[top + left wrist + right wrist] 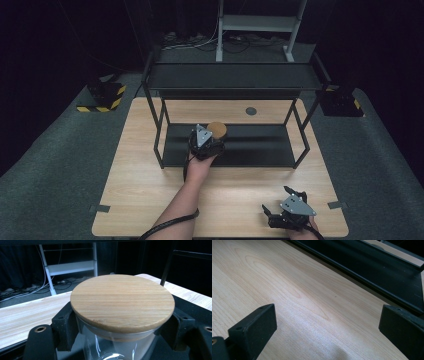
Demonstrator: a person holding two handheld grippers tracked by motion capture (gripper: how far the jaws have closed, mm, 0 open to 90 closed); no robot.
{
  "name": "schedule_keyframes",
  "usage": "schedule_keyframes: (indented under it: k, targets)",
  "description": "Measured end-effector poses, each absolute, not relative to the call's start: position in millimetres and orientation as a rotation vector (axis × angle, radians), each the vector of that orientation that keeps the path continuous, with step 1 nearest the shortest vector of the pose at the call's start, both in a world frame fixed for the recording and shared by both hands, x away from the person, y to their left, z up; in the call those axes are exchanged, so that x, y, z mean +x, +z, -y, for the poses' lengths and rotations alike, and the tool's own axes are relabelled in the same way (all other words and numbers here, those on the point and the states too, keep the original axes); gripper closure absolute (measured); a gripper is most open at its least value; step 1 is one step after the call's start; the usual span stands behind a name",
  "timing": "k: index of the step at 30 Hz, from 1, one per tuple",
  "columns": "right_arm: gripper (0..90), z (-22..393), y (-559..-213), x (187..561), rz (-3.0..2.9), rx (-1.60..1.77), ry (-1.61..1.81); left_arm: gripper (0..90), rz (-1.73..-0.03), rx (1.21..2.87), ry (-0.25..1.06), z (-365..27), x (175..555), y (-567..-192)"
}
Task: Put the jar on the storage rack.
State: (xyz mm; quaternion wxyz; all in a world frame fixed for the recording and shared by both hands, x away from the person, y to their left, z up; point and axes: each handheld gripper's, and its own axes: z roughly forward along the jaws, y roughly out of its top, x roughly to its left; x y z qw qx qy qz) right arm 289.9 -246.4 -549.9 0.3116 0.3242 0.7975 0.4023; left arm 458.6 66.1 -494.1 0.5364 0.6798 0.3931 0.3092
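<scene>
I am clamping my left tool on the glass jar at the rack's front edge, while my right tool is gaping apart over bare worktop near it.

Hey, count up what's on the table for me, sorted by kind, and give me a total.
Glass jars with a wooden lid: 1
Black two-tier shelf racks: 1
Hand-held tongs: 2, the left tongs closed on the jar, the right tongs open over bare tabletop
Total: 4
</scene>
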Motion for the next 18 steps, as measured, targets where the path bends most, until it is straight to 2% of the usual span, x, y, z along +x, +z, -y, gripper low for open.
schedule_keyframes:
  k: [18]
  targets:
    - [0.5, 246.6, -549.9, 289.9, -2.101, 0.857, 1.064, 26.3, -0.943, 1.633, 0.730, -66.2, 460.4, -496.1]
